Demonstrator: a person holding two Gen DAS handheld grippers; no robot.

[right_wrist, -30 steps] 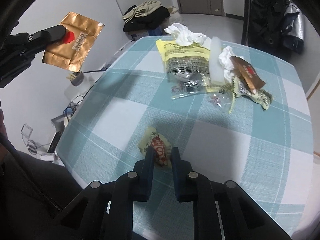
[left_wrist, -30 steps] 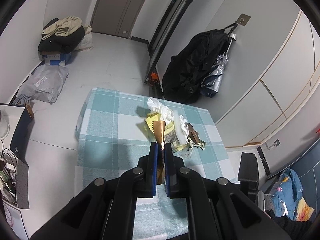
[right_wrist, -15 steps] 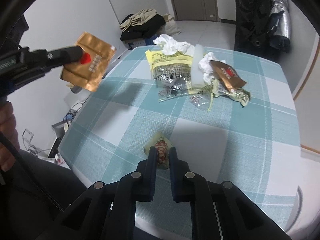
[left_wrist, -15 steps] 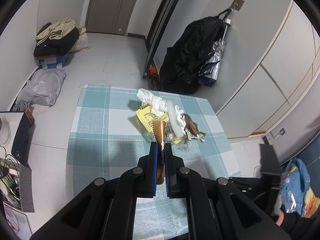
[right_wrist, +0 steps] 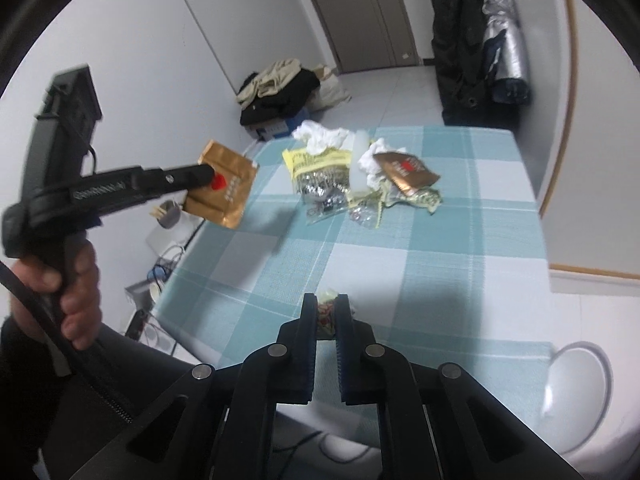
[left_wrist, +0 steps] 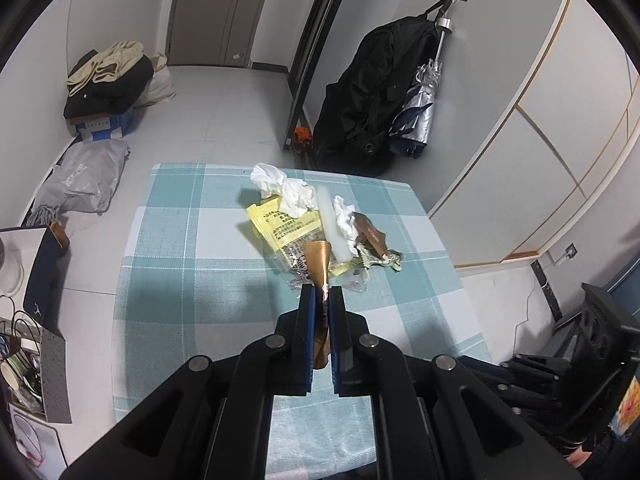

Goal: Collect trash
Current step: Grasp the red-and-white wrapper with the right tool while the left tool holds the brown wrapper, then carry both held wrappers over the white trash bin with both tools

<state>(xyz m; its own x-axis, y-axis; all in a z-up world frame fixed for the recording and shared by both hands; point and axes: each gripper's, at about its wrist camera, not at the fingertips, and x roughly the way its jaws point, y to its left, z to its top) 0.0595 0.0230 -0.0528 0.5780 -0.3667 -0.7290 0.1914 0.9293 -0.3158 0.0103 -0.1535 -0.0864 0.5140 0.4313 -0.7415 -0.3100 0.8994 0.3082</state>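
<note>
Gold foil wrapper (left_wrist: 319, 266) sat clamped in the left gripper (left_wrist: 322, 292); the right gripper's (right_wrist: 325, 303) jaws were closing on a small crumpled wrapper (right_wrist: 326, 314) between them.

Both wrist cameras look steeply down along their fingers onto the checked table (left_wrist: 168, 272); each view shares the trash pile (left_wrist: 316, 224) at its far end.

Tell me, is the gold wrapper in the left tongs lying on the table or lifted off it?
Lifted. The left tongs pinch the gold wrapper in the air beside the table; it touches nothing else.
</note>
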